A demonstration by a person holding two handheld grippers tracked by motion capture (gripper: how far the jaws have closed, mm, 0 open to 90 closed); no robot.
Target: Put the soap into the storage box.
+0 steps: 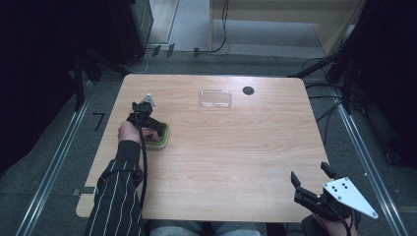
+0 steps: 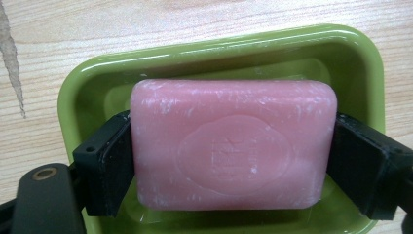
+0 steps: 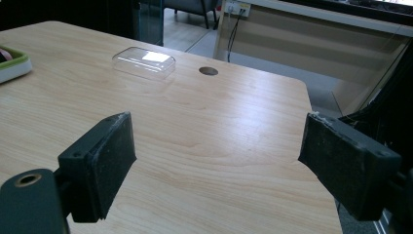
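Observation:
A pink soap bar (image 2: 234, 144) with an oval stamp lies in a green soap dish (image 2: 219, 48). My left gripper (image 2: 234, 165) is shut on the soap, one black pad pressed against each short end. In the high view the left gripper (image 1: 155, 129) reaches down into the green dish (image 1: 162, 140) at the table's left side. A clear plastic lid (image 1: 215, 98) lies apart at the table's far middle. My right gripper (image 1: 310, 173) hovers open near the front right corner with nothing between its pads (image 3: 104, 161). From there the lid (image 3: 144, 62) and the dish's rim (image 3: 12, 61) lie far ahead.
A round black cable hole (image 1: 248, 90) sits in the tabletop just right of the lid. The wooden table (image 1: 236, 157) has rounded corners. Cables run on the floor beyond its far edge, and dark stands flank both sides.

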